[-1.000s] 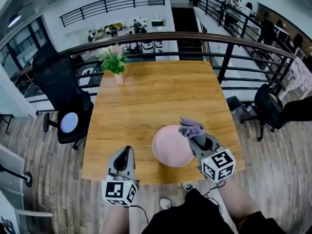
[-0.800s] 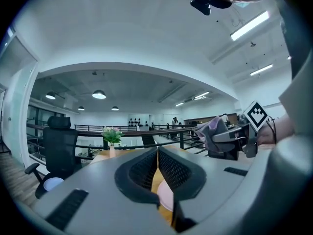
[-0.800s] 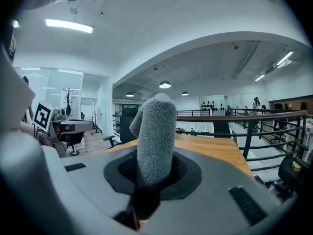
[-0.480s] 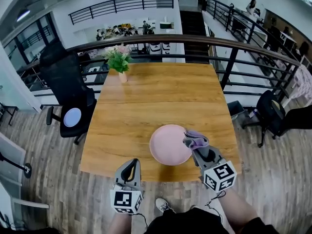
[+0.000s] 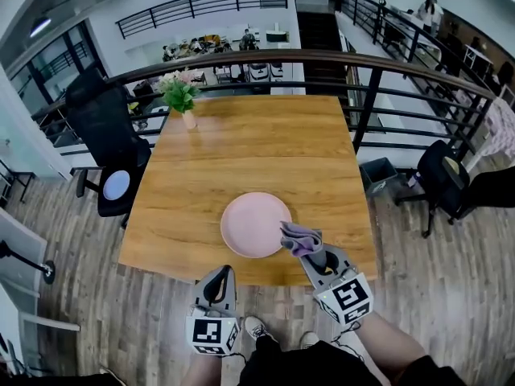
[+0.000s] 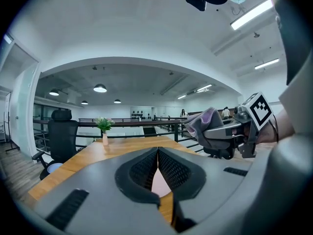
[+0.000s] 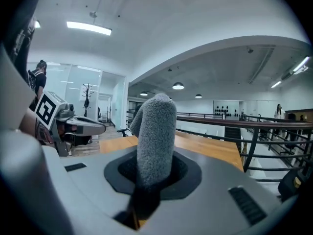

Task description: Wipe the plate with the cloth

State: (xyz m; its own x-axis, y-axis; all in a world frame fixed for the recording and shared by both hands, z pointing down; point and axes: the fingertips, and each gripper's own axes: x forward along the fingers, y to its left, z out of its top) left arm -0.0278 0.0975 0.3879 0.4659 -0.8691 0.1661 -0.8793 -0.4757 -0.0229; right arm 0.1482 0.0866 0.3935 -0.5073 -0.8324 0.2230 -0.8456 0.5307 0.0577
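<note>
A pink plate (image 5: 253, 223) lies on the wooden table (image 5: 241, 151), near its front edge. My right gripper (image 5: 311, 252) is shut on a grey-purple cloth (image 5: 299, 237), which hangs just over the plate's near right rim. In the right gripper view the cloth (image 7: 155, 133) stands up between the jaws. My left gripper (image 5: 216, 275) is shut and empty, just off the table's front edge, left of the plate. In the left gripper view a sliver of the plate (image 6: 159, 184) shows through the closed jaws, and the right gripper (image 6: 230, 131) with the cloth (image 6: 201, 122) is at the right.
A small vase of flowers (image 5: 182, 95) stands at the table's far left corner. A black office chair (image 5: 103, 135) is left of the table, a dark railing (image 5: 322, 59) runs behind it, and another chair (image 5: 444, 179) and a bin (image 5: 376, 172) are at the right.
Both grippers have drawn back toward the table's front edge. The left one now sits off the edge. The cloth has gone from the plate's far right rim to its near right rim.
</note>
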